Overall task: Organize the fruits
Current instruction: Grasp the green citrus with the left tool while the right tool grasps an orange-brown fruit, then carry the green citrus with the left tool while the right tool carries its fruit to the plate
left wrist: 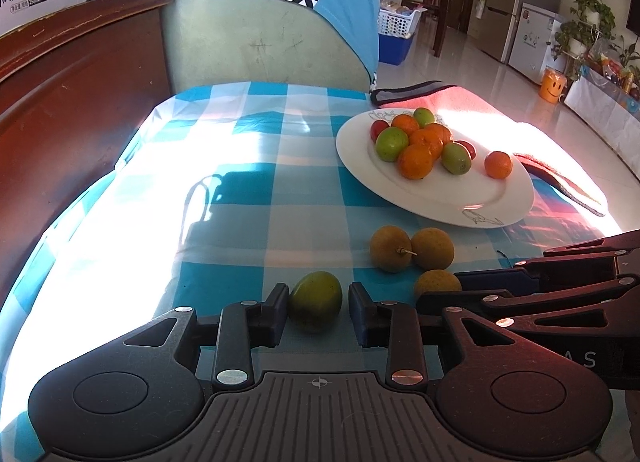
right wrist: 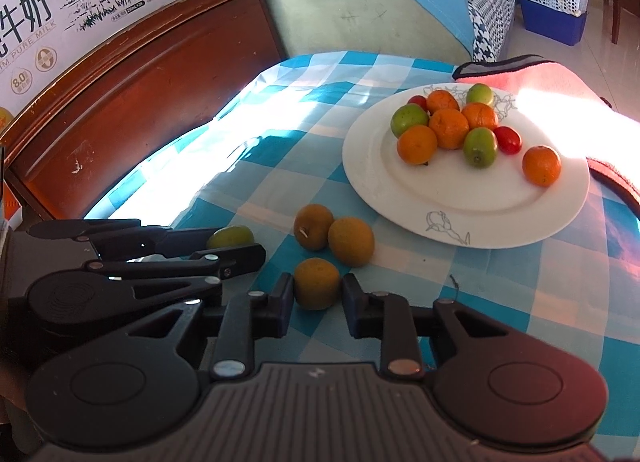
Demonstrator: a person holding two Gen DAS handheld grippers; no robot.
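Note:
My left gripper (left wrist: 316, 294) is shut on a green fruit (left wrist: 316, 306) that rests on the blue-and-white checked cloth (left wrist: 240, 189). Just to its right, my right gripper (right wrist: 317, 286) is shut on a small brown fruit (right wrist: 317, 284), also low on the cloth. Two more brown fruits (right wrist: 314, 226) (right wrist: 351, 241) lie side by side just beyond it. Farther right stands a white plate (right wrist: 500, 221) holding several oranges, green fruits and small red tomatoes. The right wrist view shows the left gripper (right wrist: 240, 244) side-on, with the green fruit (right wrist: 230, 237) partly hidden behind it.
A pink towel (left wrist: 480, 101) lies under and behind the plate. A dark wooden board (left wrist: 80, 81) runs along the left of the table. A padded seat back (left wrist: 260, 45) draped in blue cloth stands at the far end. A milk carton box (right wrist: 80, 1) sits behind the board.

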